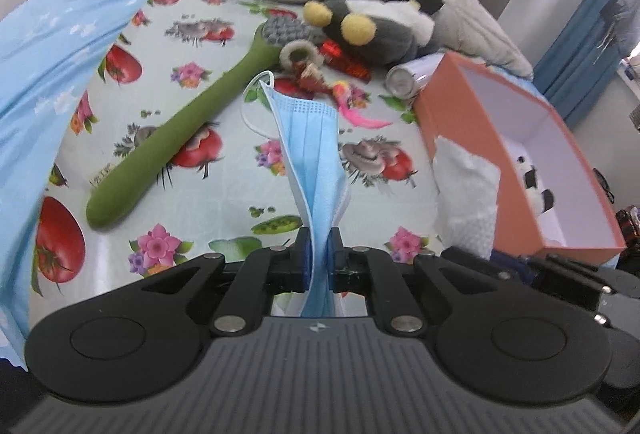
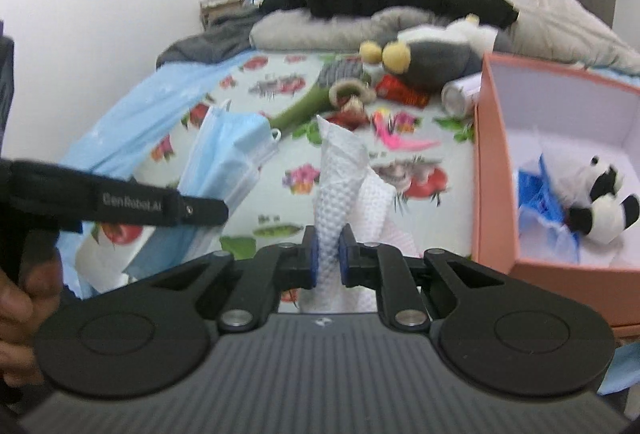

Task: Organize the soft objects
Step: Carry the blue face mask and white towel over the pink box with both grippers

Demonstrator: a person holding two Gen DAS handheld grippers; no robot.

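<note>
Bed (image 1: 224,189) below, box (image 2: 490,169) open at its right edge with a toy panda (image 2: 600,201) inside. The left hand-held gripper (image 1: 319,258) pinches a face mask (image 1: 314,149); the right hand-held gripper (image 2: 329,258) pinches a paper towel (image 2: 340,169). Best carry both clear over the wall before letting go.

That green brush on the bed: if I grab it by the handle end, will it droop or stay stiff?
The green brush probably stays stiff: its handle lies straight and keeps its shape, unlike the mask hanging limp from the left claw. It may feel head-heavy, since the grey bristle end is wider. The rounded handle could slip or roll.
</note>
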